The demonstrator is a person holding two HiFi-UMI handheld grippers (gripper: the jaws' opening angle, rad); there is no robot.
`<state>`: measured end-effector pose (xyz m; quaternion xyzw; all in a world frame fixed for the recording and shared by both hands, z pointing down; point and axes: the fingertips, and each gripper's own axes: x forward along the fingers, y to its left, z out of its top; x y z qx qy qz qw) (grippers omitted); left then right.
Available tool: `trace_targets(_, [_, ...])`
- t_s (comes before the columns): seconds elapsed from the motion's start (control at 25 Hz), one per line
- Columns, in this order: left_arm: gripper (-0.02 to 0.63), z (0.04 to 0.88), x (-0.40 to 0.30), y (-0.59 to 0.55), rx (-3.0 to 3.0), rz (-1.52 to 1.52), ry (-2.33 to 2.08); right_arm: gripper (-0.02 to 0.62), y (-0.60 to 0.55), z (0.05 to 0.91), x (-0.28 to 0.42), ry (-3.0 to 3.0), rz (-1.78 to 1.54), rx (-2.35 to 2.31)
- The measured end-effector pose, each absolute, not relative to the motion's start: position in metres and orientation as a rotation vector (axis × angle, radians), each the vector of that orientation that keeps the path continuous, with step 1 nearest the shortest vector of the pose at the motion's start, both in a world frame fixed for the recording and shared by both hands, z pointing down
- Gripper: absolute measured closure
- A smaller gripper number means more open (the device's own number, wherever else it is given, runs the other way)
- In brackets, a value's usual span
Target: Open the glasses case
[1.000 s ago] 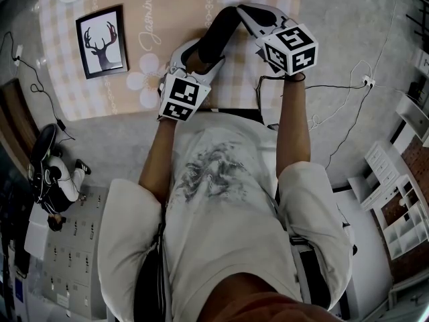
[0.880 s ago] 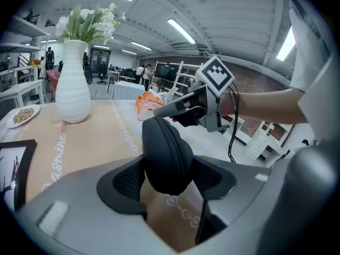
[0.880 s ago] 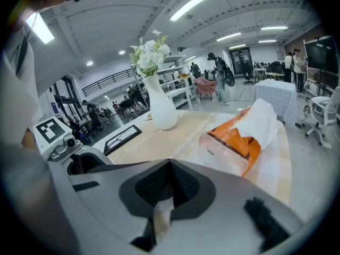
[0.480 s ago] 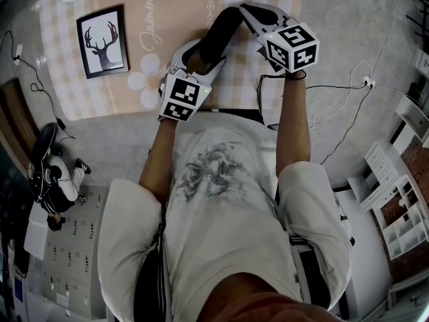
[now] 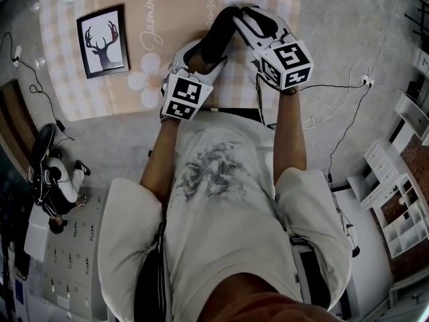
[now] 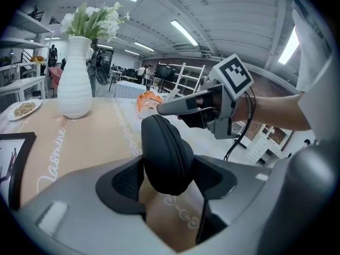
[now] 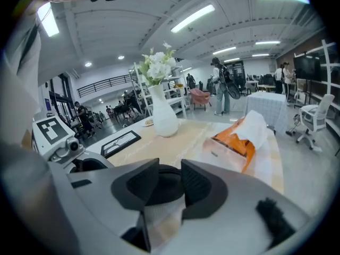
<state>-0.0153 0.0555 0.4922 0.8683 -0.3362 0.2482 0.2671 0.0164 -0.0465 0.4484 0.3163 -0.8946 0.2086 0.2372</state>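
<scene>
Left gripper [image 6: 170, 177] clamped the glasses case [image 6: 159, 158] — right gripper [image 7: 169, 186], jaws opening around its end, likely needed a firmer zipper [image 6: 174, 153] bite.

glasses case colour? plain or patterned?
Plain black, no pattern. The glasses case shows best in the left gripper view.

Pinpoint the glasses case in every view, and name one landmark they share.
Head view: glasses case, top centre.
Left gripper view: glasses case, dead centre.
Right gripper view: glasses case, lower centre, mostly hidden.
Shared landmark: the deer picture, in all three.
</scene>
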Motion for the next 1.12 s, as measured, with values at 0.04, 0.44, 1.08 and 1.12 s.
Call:
trace_targets(0.04, [0.313, 0.493, -0.015, 0.056, 2.344, 0.672, -0.907, 0.459, -0.044, 0.447, 0.015, -2.453, 0.558, 0.876])
trace_targets(0.44, [0.305, 0.502, -0.018, 0.063, 2.328, 0.726, -0.907, 0.440, -0.037, 0.447, 0.009, -2.469, 0.500, 0.940])
trace_targets(1.08, [0.360, 0.463, -0.032, 0.012, 2.425, 0.700, -1.032, 0.439, -0.019, 0.452, 0.010, -2.498, 0.560, 0.877])
trace_targets(1.12, [0.354, 0.465, -0.031, 0.012, 2.423, 0.705, -1.025, 0.439, -0.018, 0.452, 0.012, -2.496, 0.562, 0.879])
